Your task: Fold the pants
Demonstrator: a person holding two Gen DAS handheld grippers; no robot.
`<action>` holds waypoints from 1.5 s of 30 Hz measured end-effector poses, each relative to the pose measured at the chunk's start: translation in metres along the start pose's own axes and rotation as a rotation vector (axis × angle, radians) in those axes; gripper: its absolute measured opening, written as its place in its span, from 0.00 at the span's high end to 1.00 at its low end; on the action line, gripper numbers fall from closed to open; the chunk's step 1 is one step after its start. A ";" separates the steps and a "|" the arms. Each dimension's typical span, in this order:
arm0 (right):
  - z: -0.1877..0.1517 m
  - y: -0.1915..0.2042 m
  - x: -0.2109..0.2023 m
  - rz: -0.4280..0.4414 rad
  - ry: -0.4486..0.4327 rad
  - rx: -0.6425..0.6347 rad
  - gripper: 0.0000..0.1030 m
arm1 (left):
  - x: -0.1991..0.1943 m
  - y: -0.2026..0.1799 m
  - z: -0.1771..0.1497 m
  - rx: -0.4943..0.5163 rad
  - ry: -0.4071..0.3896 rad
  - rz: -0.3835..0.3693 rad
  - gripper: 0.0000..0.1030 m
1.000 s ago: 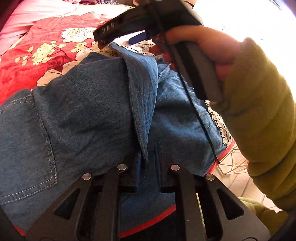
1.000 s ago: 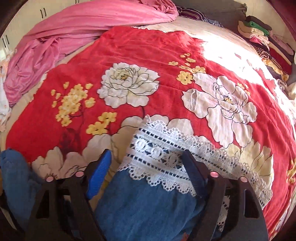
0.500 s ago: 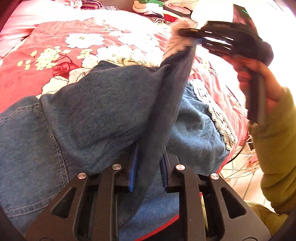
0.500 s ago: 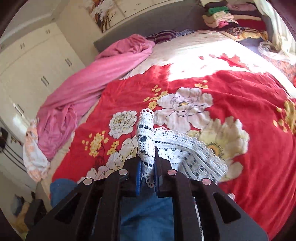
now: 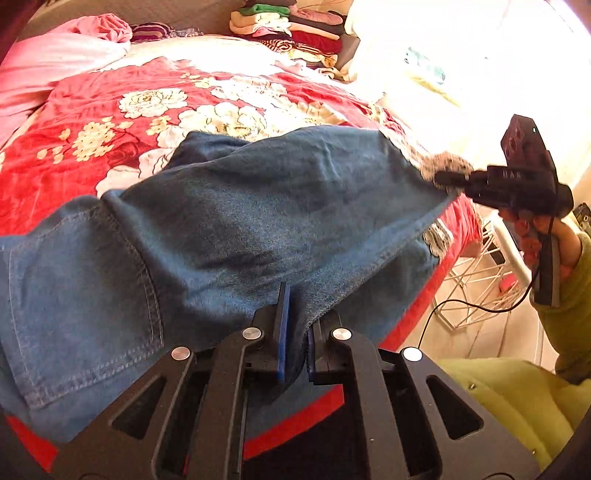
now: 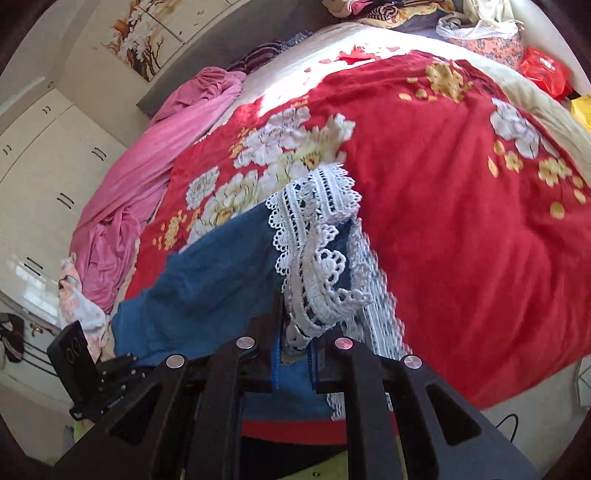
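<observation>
Pants (image 5: 258, 206) on the bed, spread over the red flowered blanket (image 5: 92, 122) at its near edge, one leg lifted off it and stretched between both tools. Left hand-held gripper (image 5: 294, 332) clenched on a denim fold at the near edge of the pants, blue pads pinching the cloth. Right hand-held gripper (image 6: 293, 354) clenched on the white lace hem (image 6: 317, 236) of the raised leg; in the left view it (image 5: 448, 179) sits off the right end of the pants, past the bed edge, held by a hand (image 5: 546, 236) in a green sleeve (image 5: 569, 306). Pink sheet (image 6: 147, 177) bunched along the far left of the blanket. Stack of folded clothes (image 5: 291, 22) beyond the blanket at the head of the bed. White wire rack (image 5: 480, 280) on the floor right of the bed, below the right tool. Black cable (image 5: 476, 306) hangs in front of the rack.
</observation>
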State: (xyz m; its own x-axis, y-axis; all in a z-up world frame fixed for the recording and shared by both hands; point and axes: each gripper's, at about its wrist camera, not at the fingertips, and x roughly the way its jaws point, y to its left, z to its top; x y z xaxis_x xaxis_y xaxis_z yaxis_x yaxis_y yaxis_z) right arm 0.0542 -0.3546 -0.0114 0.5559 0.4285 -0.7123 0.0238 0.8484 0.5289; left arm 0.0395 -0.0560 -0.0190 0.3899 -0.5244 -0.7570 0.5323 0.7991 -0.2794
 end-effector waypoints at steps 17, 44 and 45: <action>-0.032 -0.036 -0.010 -0.029 0.033 0.050 0.89 | -0.006 -0.014 -0.016 0.055 0.006 0.048 0.99; 0.046 -0.021 0.007 -0.056 -0.027 -0.141 0.50 | -0.028 -0.016 -0.025 0.062 0.005 0.064 0.72; 0.053 -0.020 0.017 -0.057 -0.014 -0.151 0.50 | -0.036 -0.015 -0.022 0.064 -0.014 0.065 0.71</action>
State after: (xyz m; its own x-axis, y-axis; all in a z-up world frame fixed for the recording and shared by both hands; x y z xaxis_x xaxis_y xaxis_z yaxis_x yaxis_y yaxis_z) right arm 0.1071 -0.3811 -0.0097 0.5687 0.3745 -0.7323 -0.0688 0.9089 0.4114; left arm 0.0005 -0.0430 -0.0007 0.4356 -0.4766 -0.7636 0.5527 0.8112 -0.1911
